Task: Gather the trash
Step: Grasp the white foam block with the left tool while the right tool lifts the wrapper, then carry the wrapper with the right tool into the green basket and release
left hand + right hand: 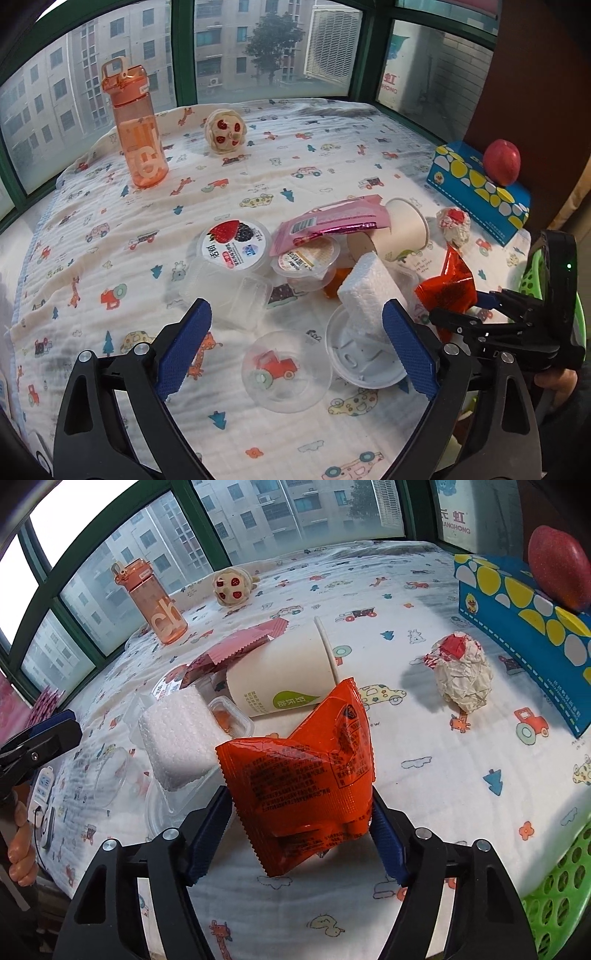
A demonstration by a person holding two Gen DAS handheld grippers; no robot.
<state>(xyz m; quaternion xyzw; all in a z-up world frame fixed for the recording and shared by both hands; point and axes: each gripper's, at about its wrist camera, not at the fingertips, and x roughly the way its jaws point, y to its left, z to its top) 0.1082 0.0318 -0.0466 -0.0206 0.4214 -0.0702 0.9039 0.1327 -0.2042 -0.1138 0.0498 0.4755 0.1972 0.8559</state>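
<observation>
Right gripper (301, 834): blue pads pinch the lower part of an orange wrapper (306, 786), one pad on each side. The wrapper stands up crumpled between them, its bottom corner clear of the printed cloth (424, 801). The left wrist view shows the same wrapper (448, 286) in the right gripper (456, 314) at the right edge of the pile.

Left gripper (295, 343): jaws spread wide, nothing pinched. Between the pads lie a clear dome lid (286, 371) and a white lid (364, 356). A foam block (369, 295) rests tilted on the white lid, near the right pad; contact cannot be told.

Trash on the cloth:
- yogurt cup (234, 245) with a berry label, behind a clear tub (229, 295)
- small jelly cup (304, 258) under a pink wrapper (332, 221)
- paper cup (280, 672) on its side, mouth toward the window, just behind the orange wrapper
- paper wad (463, 675), well apart to the right

Other items: orange bottle (138, 125) upright at the far left, round plush (225, 131) beside it, blue tissue box (524, 627) at the right with an apple (557, 566) on top. A green basket (554, 897) sits at the near right corner.
</observation>
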